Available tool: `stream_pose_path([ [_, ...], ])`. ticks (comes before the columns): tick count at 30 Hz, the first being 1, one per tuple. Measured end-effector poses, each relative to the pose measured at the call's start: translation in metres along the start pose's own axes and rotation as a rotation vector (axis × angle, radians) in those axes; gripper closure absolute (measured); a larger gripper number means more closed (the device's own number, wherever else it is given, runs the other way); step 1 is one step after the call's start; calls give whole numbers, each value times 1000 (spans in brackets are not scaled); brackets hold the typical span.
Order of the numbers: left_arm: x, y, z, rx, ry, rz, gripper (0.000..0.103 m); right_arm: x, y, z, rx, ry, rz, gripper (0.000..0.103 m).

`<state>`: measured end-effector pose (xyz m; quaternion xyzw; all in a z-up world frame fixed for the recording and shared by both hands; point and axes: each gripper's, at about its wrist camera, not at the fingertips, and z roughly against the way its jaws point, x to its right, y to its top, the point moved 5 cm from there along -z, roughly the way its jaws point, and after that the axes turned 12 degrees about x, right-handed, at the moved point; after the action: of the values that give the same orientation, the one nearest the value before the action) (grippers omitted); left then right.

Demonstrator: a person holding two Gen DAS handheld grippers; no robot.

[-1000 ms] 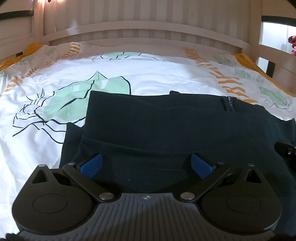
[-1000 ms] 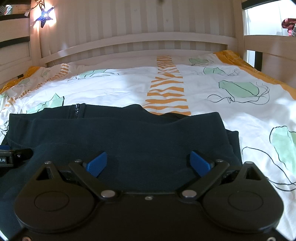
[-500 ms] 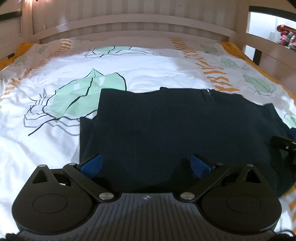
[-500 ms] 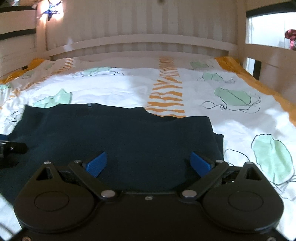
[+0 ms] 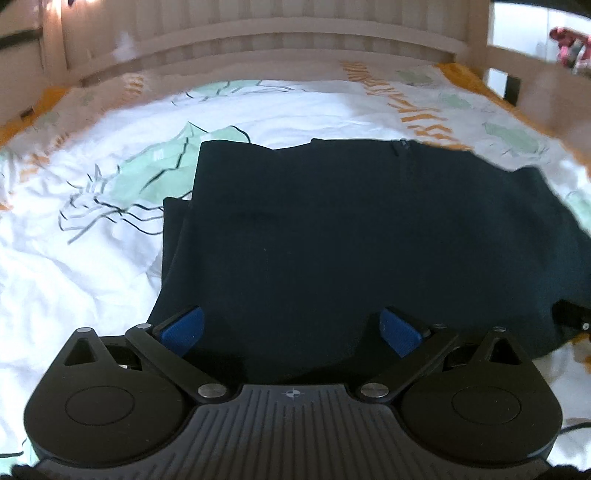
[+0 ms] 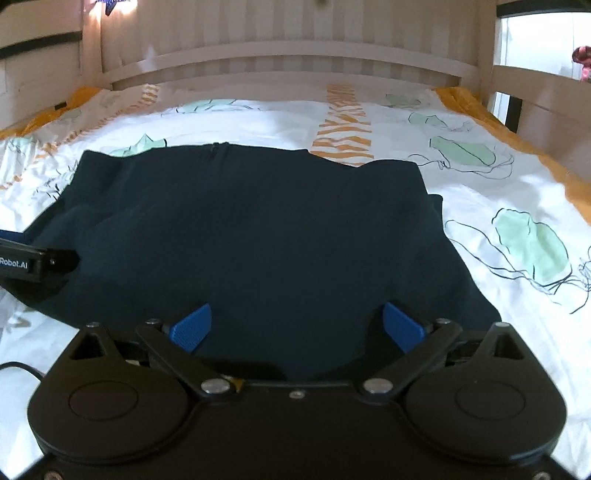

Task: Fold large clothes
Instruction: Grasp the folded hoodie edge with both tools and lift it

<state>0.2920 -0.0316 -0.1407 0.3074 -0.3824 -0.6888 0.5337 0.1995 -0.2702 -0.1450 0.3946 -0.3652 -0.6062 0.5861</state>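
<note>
A dark navy garment [image 5: 351, 229] lies folded into a rough rectangle on the bed, its zipper at the far edge; it also shows in the right wrist view [image 6: 258, 236]. My left gripper [image 5: 291, 332] is open and empty, its blue pads spread above the garment's near left part. My right gripper [image 6: 297, 328] is open and empty above the near right part. The right gripper's tip shows at the right edge of the left wrist view [image 5: 570, 314]; the left gripper's tip shows at the left edge of the right wrist view [image 6: 33, 262].
The bed sheet [image 6: 517, 192] is white with green leaf prints and orange stripes. A wooden slatted headboard [image 6: 295, 62] stands at the far end, and a wooden side rail [image 6: 535, 92] runs along the right. A star light [image 6: 110, 5] hangs top left.
Both grippers have risen and drawn back from the garment, staying open. More of the folded garment shows now, and it lies flat with its top layer laid over.
</note>
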Motion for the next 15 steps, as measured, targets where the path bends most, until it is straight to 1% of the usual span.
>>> stream_pose_path([
  [3,-20,4,18,24,-76,109,1,18,6,15,16,62,-114,4],
  [5,-39,4,33,43,-107,183,1,32,6,28,26,70,-191,5],
  [6,-47,3,40,55,-111,209,1,43,5,35,26,56,-230,5],
  [10,-86,-9,60,83,-85,302,1,83,-3,51,8,3,-376,5],
  [11,-94,-13,60,70,-81,330,1,92,-7,52,-1,-11,-417,5],
  [13,-105,-22,54,20,-92,401,1,106,-15,51,-23,-26,-483,5],
  [15,-111,-31,46,-26,-133,481,1,113,-21,48,-26,-18,-539,4],
])
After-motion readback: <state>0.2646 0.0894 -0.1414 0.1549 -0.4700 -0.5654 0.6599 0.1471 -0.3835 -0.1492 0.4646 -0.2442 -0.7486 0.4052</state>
